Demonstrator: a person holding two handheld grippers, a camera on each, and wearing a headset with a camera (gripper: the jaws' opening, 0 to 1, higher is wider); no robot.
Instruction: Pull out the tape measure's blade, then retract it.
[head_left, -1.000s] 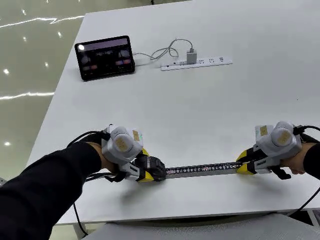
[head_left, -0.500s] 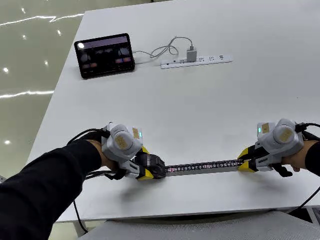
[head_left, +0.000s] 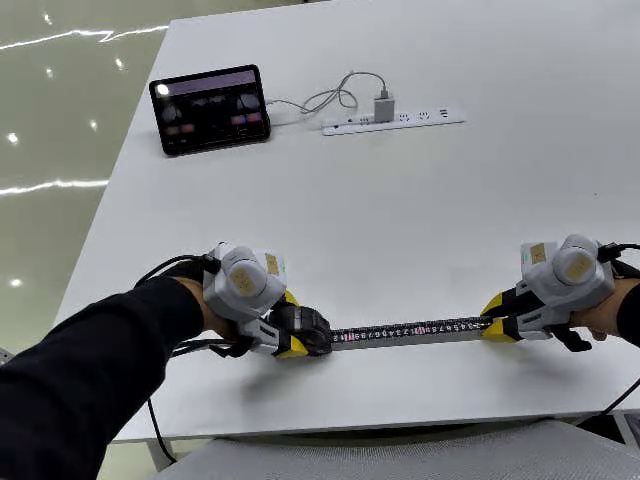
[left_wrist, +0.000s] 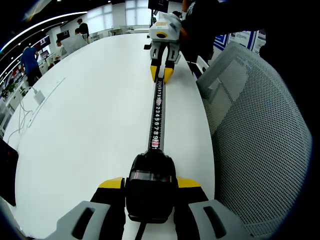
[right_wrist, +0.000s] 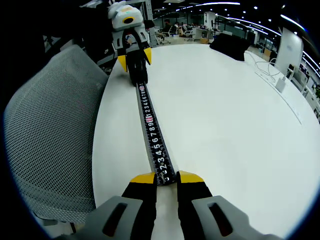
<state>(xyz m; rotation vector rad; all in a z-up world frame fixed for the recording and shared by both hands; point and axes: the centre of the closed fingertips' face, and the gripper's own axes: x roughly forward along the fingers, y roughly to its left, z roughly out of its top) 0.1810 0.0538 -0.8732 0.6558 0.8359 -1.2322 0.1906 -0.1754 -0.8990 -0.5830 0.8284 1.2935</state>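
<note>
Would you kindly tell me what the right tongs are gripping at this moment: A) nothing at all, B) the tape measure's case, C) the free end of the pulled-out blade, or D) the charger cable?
C: in the right gripper view the right tongs are pinched on the low-number end of the blade, while the left tongs clamp the black case at the far end.

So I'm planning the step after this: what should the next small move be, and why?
Probably ease the right gripper back toward the case so the blade retracts under control: the blade lies drawn out along the table, its tip pinched by that gripper, the left gripper clamping the case.
</note>
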